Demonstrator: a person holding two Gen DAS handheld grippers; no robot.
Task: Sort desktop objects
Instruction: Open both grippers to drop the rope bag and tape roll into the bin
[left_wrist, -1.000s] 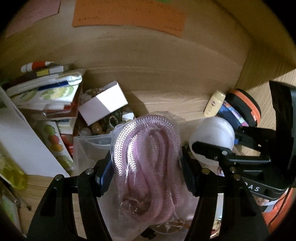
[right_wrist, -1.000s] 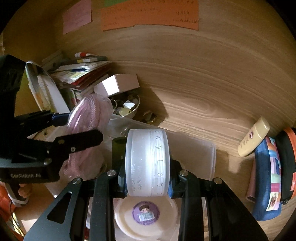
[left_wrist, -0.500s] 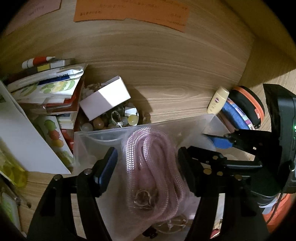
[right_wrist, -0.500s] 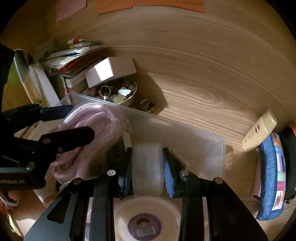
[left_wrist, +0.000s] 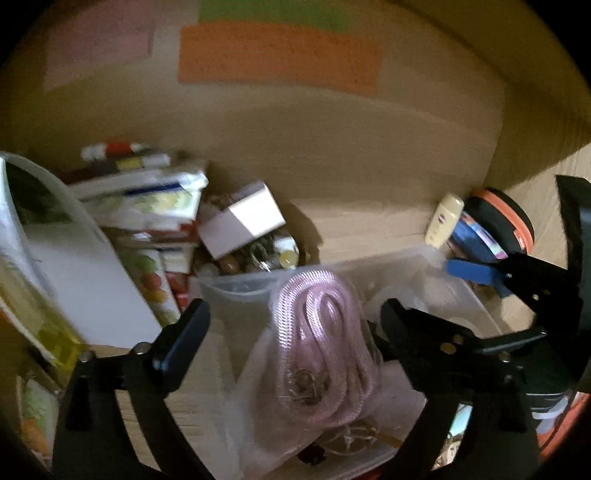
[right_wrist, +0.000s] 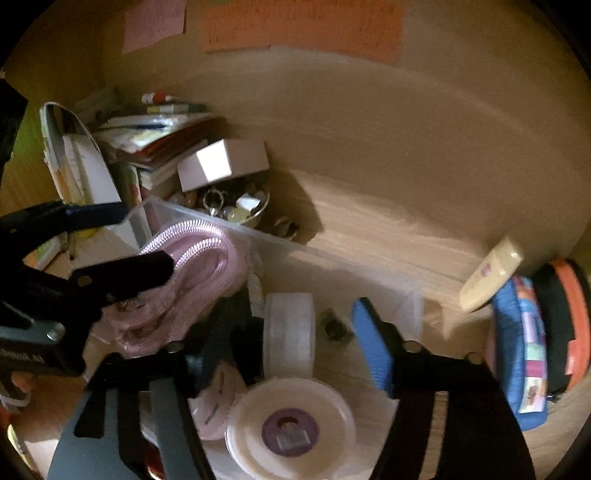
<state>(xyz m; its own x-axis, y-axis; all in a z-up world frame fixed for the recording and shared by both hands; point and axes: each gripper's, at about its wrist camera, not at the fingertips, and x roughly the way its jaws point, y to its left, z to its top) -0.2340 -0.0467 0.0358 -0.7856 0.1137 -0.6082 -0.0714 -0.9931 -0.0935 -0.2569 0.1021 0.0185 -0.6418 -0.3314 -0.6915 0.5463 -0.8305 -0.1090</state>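
Writing: blurred on the notes and the purple sticker; nothing legible.
Pink cord: bagged coil in the clear bin, long axis toward the wall.
White jar: on edge in the bin.
Left gripper: jaws opening, clear of the cord (clamped a second ago).
Right gripper: jaws opening, jar released.

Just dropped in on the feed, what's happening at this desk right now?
A person with two handheld grippers is sorting desk clutter into a clear plastic bin. The left gripper is opening around a bagged pink cord that sits in the bin, pads clear of it. The right gripper is opening too, with a frosted white jar standing on edge between its fingers, no longer pressed. A white round tin lies just in front of the jar.
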